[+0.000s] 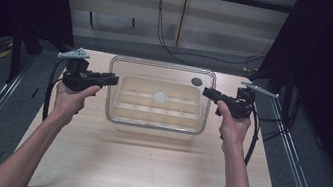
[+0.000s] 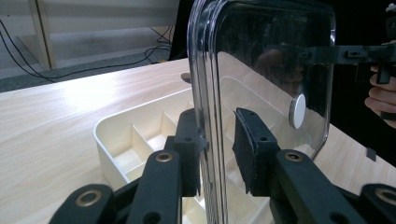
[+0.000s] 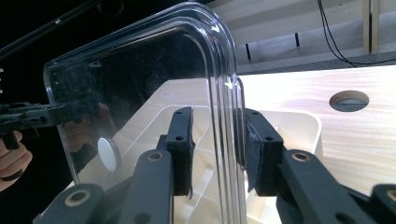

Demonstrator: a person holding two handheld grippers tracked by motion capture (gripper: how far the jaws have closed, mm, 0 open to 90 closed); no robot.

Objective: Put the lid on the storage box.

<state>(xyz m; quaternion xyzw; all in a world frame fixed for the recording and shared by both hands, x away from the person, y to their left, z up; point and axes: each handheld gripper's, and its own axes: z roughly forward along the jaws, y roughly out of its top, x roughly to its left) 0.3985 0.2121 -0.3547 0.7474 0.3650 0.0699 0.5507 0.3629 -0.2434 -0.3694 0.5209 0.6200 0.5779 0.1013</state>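
A clear plastic lid (image 1: 157,72) with a white round disc (image 1: 159,97) hangs level above a cream compartment tray (image 1: 118,96) on the wooden table. My left gripper (image 1: 115,80) is shut on the lid's left edge and my right gripper (image 1: 206,92) is shut on its right edge. In the left gripper view the lid (image 2: 266,56) stands edge-on between the black pads of the left gripper (image 2: 217,149), with the tray (image 2: 112,130) below. In the right gripper view the right gripper (image 3: 217,149) clamps the lid's rim (image 3: 140,79) over the tray (image 3: 299,126).
A round hole (image 1: 196,81) sits in the table top behind the tray's right corner. Bare wood (image 1: 152,167) stretches in front of the tray. Metal rails (image 1: 295,159) run along both sides of the table, and black cables (image 1: 164,32) trail on the floor behind.
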